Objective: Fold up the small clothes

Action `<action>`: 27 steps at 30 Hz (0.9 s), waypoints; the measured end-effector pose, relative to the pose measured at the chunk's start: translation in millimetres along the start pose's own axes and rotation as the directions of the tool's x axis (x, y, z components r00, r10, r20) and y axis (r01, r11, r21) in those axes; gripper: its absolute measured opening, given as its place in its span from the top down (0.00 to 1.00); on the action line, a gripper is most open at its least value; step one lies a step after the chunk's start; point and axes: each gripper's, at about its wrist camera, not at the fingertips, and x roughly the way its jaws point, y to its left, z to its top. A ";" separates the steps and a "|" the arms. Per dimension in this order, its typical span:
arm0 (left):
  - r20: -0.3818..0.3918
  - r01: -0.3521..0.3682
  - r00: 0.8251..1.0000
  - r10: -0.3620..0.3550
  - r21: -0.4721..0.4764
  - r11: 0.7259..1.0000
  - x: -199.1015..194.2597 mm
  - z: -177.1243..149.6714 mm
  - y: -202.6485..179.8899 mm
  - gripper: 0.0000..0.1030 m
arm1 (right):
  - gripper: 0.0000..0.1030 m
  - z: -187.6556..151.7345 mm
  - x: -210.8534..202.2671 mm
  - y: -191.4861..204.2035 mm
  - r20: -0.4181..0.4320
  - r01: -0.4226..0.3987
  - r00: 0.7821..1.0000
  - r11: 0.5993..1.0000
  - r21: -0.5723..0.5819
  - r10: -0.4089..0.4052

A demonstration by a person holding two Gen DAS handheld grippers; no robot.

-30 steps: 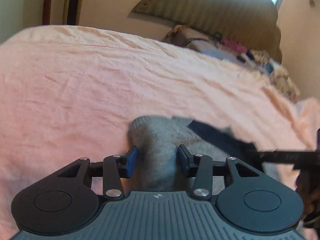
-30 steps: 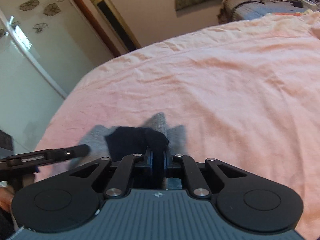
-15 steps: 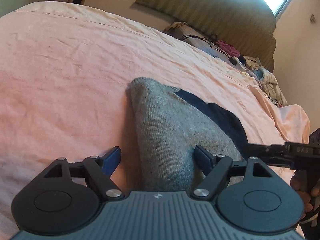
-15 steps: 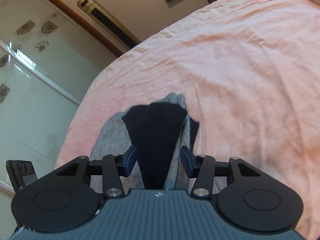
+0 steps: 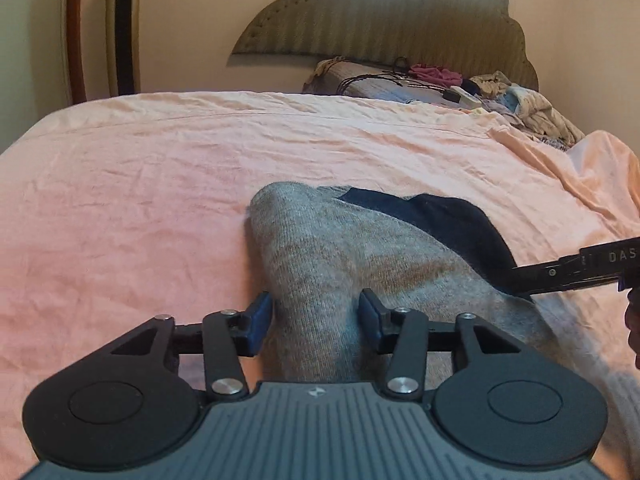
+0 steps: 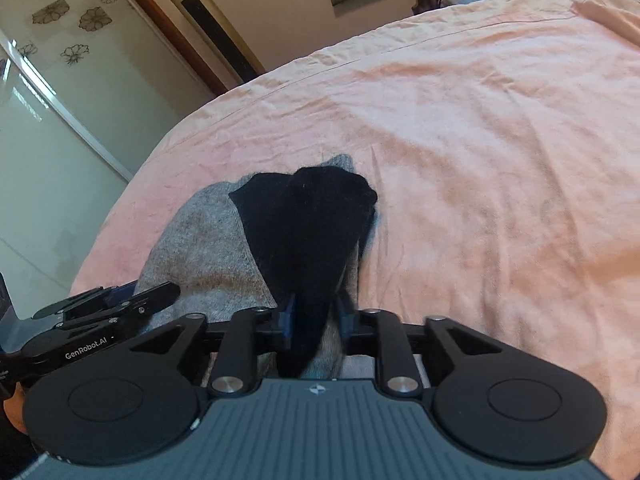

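Observation:
A grey knit garment [image 5: 340, 264] with a black part [image 5: 448, 216] lies on the pink bed sheet [image 5: 140, 200]. My left gripper [image 5: 316, 316] is open, its blue pads on either side of the grey fabric at its near end. In the right wrist view the grey part [image 6: 204, 248] lies left and the black part [image 6: 308, 216] runs down between my right gripper's [image 6: 316, 316] fingers, which are closed in on it. The right gripper's arm shows at the right edge of the left wrist view [image 5: 580, 268]. The left gripper shows at the lower left of the right wrist view [image 6: 120, 300].
The bed's headboard [image 5: 380, 12] stands at the far end with a pile of clothes and cables [image 5: 440, 80] beside the pillows. A tall gold tower unit [image 6: 212, 20] and a glass wardrobe door [image 6: 48, 100] stand to the left of the bed.
The right gripper has closed in on the black part; half a second ago it was open around it. The left gripper's fingers have narrowed around the grey fabric. The black part now looks bunched.

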 end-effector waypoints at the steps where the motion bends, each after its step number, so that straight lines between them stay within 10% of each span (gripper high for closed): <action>1: -0.010 0.033 0.999 -0.033 -0.056 0.998 -7.0 -4.1 9.2 0.26 | 0.40 -1.9 -10.8 -0.8 0.006 0.007 1.000 1.000 0.022 -0.007; 6: -0.064 0.072 0.994 -0.090 -0.237 0.969 10.1 -23.2 27.6 0.17 | 0.35 -20.6 -23.0 -3.2 -0.036 -0.082 0.996 0.995 0.056 0.084; 9: -0.072 0.033 0.996 -0.043 -0.134 0.990 12.1 -18.9 5.8 0.34 | 0.76 -30.9 -0.9 8.5 -0.094 -0.066 0.993 0.998 -0.001 0.066; 14: -0.075 0.009 0.997 -0.013 -0.051 0.999 -2.9 -32.5 -4.3 0.31 | 0.83 -38.2 -10.6 -13.8 -0.053 -0.114 0.992 0.992 0.045 0.116; 18: -0.134 0.166 0.969 -0.205 -0.257 0.952 -23.9 -50.3 30.3 0.16 | 0.39 -46.5 -32.0 3.4 -0.056 -0.080 0.995 0.996 0.050 0.083; 19: -0.120 0.215 0.956 -0.267 -0.332 0.918 -29.0 -56.3 39.5 0.15 | 0.18 -50.9 -41.5 4.7 -0.049 -0.084 0.995 0.995 0.057 0.087; 22: -0.074 0.311 0.908 -0.412 -0.540 0.782 -23.7 -67.1 58.1 0.16 | 0.15 -69.1 -51.1 -1.7 -0.107 -0.136 0.983 0.985 0.105 0.147; 24: -0.086 0.306 0.908 -0.411 -0.533 0.788 -15.9 -63.4 52.0 0.41 | 0.20 -75.4 -50.2 -0.3 -0.098 -0.161 0.981 0.982 0.097 0.170; 25: -0.147 0.251 0.916 -0.374 -0.517 0.818 -8.3 -60.4 46.1 0.86 | 0.48 -74.9 -47.2 0.8 -0.101 -0.160 0.980 0.982 0.103 0.170; 26: -0.178 0.226 0.915 -0.362 -0.518 0.825 -3.4 -59.5 43.9 0.86 | 0.75 -73.4 -38.3 -0.9 -0.144 -0.152 0.974 0.979 0.139 0.172; 27: -0.185 0.223 0.914 -0.361 -0.514 0.828 -5.0 -57.2 42.9 0.87 | 0.80 -73.8 -32.8 -1.1 -0.163 -0.151 0.971 0.978 0.144 0.174</action>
